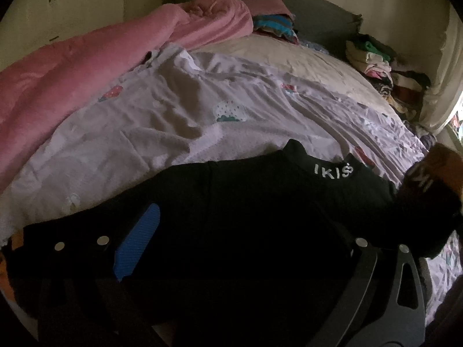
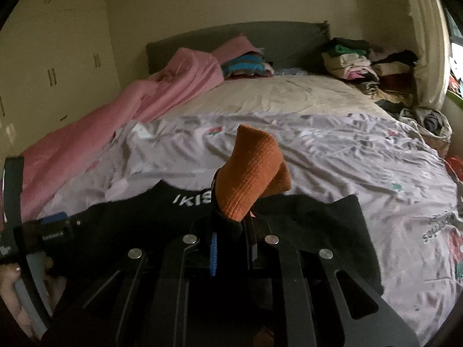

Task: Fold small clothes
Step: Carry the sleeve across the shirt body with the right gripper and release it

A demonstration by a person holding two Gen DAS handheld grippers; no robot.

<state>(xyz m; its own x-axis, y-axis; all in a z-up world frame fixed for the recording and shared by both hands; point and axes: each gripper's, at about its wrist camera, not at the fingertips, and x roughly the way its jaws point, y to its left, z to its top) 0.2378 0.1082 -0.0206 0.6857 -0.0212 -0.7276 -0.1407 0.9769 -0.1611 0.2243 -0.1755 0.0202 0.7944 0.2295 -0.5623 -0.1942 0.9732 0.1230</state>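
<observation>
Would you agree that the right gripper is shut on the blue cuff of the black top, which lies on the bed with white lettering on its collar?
Not quite: the cuff is orange, not blue, as the right wrist view shows. The right gripper is shut on it, and the black top lies on the bed with white lettering on its collar.
</observation>
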